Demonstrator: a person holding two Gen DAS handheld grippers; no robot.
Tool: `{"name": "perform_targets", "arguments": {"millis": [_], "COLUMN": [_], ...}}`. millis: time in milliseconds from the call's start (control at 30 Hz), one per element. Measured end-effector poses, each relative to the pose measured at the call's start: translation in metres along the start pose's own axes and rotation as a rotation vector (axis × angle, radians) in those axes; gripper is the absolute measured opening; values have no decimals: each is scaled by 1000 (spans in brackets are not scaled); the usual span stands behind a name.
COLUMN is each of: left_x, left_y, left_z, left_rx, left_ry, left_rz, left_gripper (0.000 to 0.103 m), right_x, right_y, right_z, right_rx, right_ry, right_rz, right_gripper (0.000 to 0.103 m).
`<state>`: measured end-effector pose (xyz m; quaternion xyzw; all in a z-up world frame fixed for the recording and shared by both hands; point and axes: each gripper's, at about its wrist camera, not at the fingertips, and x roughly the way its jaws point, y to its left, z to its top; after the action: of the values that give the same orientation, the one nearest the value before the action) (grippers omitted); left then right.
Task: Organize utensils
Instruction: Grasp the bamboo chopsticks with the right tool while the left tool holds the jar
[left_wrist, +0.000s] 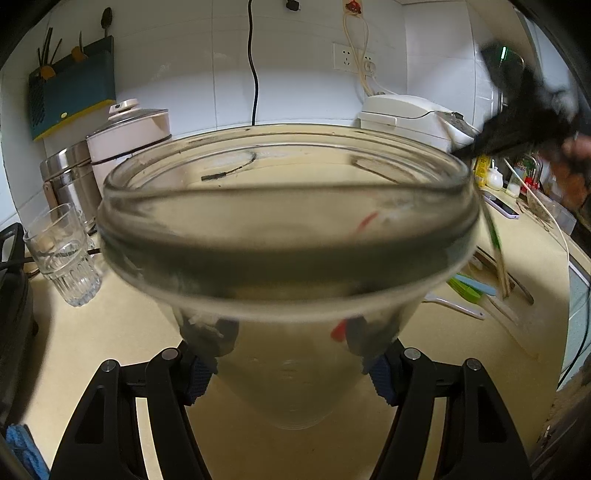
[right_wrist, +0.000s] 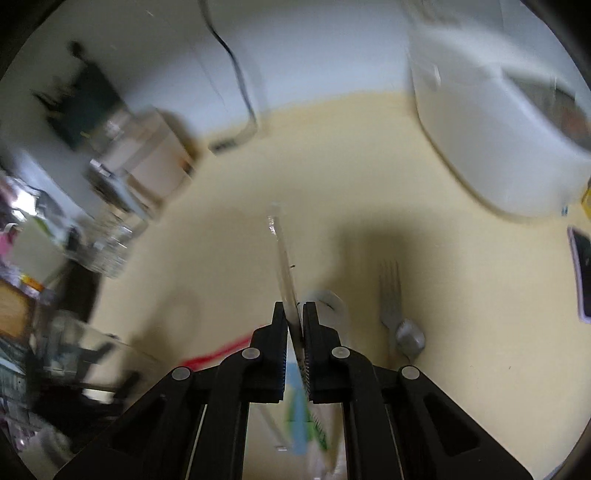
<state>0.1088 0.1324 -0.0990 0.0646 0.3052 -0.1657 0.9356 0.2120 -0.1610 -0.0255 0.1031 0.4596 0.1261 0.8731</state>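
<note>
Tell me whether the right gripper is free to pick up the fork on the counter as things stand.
Probably not yet. The right gripper is shut on a thin clear utensil, so its jaws are occupied. The fork itself lies uncovered on the counter just beside it, with nothing blocking the way.

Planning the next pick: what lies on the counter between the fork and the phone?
Nothing: the right wrist view shows bare counter between the fork and the phone.
</note>
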Motion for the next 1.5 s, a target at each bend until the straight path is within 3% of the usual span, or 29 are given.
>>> {"name": "perform_targets", "arguments": {"millis": [233,367,567,933,1133,1333,1500], "left_x": [1,1,1,1,1,1,1], "left_y": [1,0,0,0,-1,0,0], "left_z": [0,-1,-1,-1,-1,-1,-1], "left_rx": [-5,-7,-7,-7,-8,-9,-9], "left_ry": [2,2,2,1,1,1,1], "left_rz": [-9,-13,-14,-13,-13,-14,-13], "left_gripper": [73,73,73,73,73,73,73], "right_x": [-53,-56,-57,-145,-162,-145,-115], "right_y": [74,100,99,157,185,197,200], "right_z": [42,49,46,71,75,64,49], "right_rx": [-111,-192,-135,-233,-286,-302,-331], "right_ry": [-182,-194,-134,-277,-292,-233,-160], "right_rz": [139,122,225,450,531,539,447], "right_gripper": [7,7,7,6,6,6,9]}}
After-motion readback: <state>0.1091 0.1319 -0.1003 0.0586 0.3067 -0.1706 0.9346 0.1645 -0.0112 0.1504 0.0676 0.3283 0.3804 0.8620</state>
